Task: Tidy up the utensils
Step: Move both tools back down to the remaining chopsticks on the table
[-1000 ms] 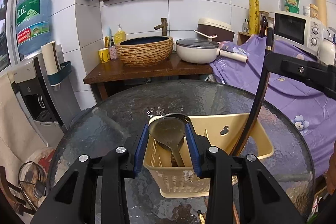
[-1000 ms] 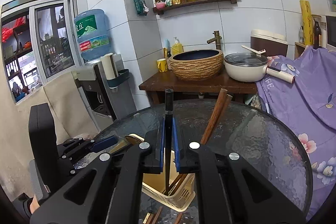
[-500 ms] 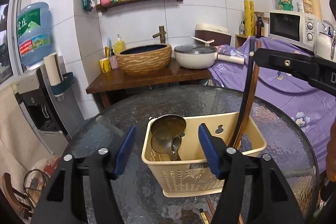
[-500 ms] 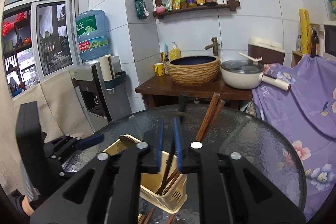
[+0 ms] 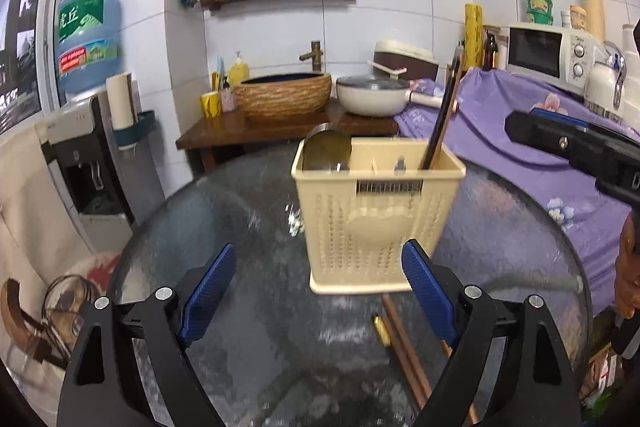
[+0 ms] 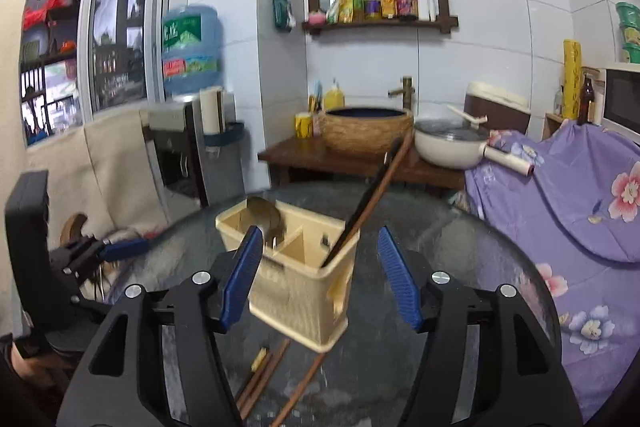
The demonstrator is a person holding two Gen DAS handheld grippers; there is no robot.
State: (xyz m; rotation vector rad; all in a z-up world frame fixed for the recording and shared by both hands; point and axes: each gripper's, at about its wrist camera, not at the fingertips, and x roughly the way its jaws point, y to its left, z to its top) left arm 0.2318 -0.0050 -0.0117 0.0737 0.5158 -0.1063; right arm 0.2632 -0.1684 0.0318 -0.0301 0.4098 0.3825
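A cream perforated utensil basket (image 5: 376, 223) (image 6: 304, 291) stands on the round glass table (image 5: 248, 251). Metal spoons (image 5: 326, 151) (image 6: 266, 217) lean in its left compartment; dark and brown chopsticks (image 5: 442, 119) (image 6: 372, 203) lean in its right one. More brown chopsticks (image 5: 404, 351) (image 6: 264, 375) lie on the glass in front of the basket. My left gripper (image 5: 320, 301) is pulled back from the basket, its jaws opening with nothing between them. My right gripper (image 6: 320, 275) also hangs short of the basket, jaws opening, holding nothing. The right gripper (image 5: 580, 151) shows at the left view's right edge.
Behind the table are a wooden stand with a woven basin (image 5: 282, 93) and a white pot (image 5: 372, 95). A purple flowered cloth (image 6: 572, 195) covers the right side, with a microwave (image 5: 552, 53) beyond. A water dispenser (image 5: 88, 131) stands left.
Both grippers let go of their utensils, opened and drew back from the basket. The spoon now rests in the left compartment and the dark chopstick leans in the right one.
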